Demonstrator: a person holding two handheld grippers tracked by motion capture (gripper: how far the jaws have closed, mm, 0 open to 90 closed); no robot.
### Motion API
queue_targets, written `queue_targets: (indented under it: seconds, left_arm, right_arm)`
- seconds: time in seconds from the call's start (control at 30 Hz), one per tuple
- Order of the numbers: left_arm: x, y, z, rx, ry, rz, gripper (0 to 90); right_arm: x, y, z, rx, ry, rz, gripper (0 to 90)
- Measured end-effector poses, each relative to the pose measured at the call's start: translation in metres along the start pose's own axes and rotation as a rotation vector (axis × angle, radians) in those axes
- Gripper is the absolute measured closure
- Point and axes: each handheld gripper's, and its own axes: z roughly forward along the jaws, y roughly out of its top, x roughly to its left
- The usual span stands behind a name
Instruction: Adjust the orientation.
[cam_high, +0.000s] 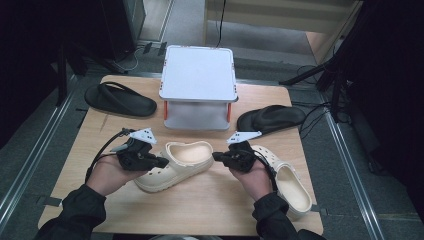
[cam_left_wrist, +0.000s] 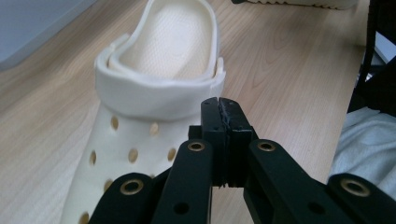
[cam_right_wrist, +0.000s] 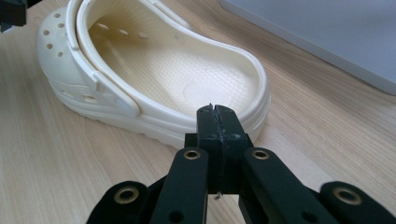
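One cream perforated clog (cam_high: 176, 164), upright.

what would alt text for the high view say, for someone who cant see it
A person's two hands each hold a black gripper, the left gripper and right gripper, jaws shut, at opposite ends of a cream clog on a wooden table. A second cream clog lies at the right, a white two-level stand behind, with a black sandal and another black sandal either side.

black hand-held gripper (cam_high: 162, 161), dark sleeves (cam_high: 80, 212)
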Motion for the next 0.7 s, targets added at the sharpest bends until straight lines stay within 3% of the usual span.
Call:
queue_targets:
  seconds: [0.4, 0.7]
  left_arm:
    - [-0.004, -0.034, -0.006, -0.042, 0.057, -0.059, 90.0]
    - [0.005, -0.051, 0.004, -0.015, 0.07, -0.109, 90.0]
  right_arm:
    - [-0.004, 0.014, 0.015, -0.018, 0.013, -0.011, 90.0]
    - [-0.004, 0.017, 0.028, 0.009, 0.009, -0.021, 90.0]
